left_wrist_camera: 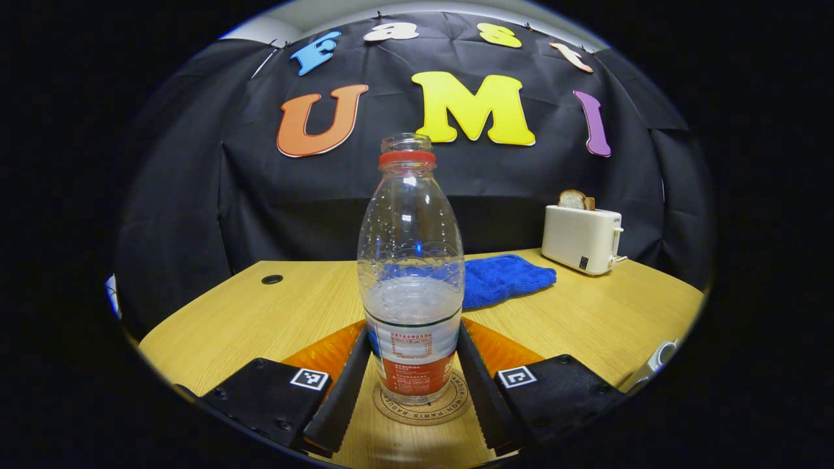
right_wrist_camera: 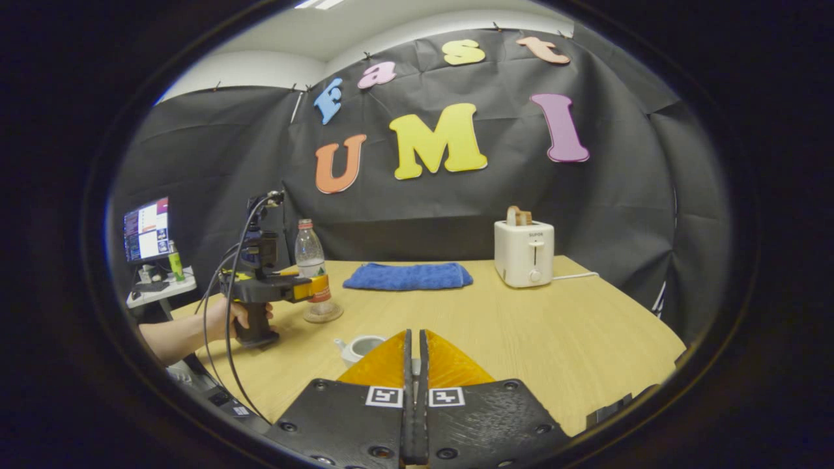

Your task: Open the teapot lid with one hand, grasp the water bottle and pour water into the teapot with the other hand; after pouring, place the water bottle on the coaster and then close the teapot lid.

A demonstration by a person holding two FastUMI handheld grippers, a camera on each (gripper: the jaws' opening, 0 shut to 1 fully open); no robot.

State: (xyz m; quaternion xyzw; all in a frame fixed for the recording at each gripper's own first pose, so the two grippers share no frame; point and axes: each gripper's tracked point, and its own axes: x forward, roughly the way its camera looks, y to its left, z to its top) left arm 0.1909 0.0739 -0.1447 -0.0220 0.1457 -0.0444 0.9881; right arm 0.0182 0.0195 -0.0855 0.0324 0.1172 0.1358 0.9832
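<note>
A clear water bottle [left_wrist_camera: 410,280] with a red neck ring and no cap stands upright on a round cork coaster [left_wrist_camera: 456,398], about half full. My left gripper [left_wrist_camera: 412,384] has a finger against each side of its labelled lower part. In the right gripper view, that bottle [right_wrist_camera: 310,257] and coaster [right_wrist_camera: 324,314] sit at the left, with a hand holding the left gripper [right_wrist_camera: 311,287]. The white teapot [right_wrist_camera: 357,346] stands open-topped just ahead of my right gripper [right_wrist_camera: 415,345]. Its fingers are shut with a pale sliver between them, apparently the lid's knob; the rest of the lid is hidden.
A blue towel [right_wrist_camera: 408,276] lies at the back of the wooden table [right_wrist_camera: 521,326]. A white toaster [right_wrist_camera: 524,253] with bread stands at the back right, its cord trailing right. A monitor [right_wrist_camera: 146,229] and small items sit on a side stand beyond the table's left edge.
</note>
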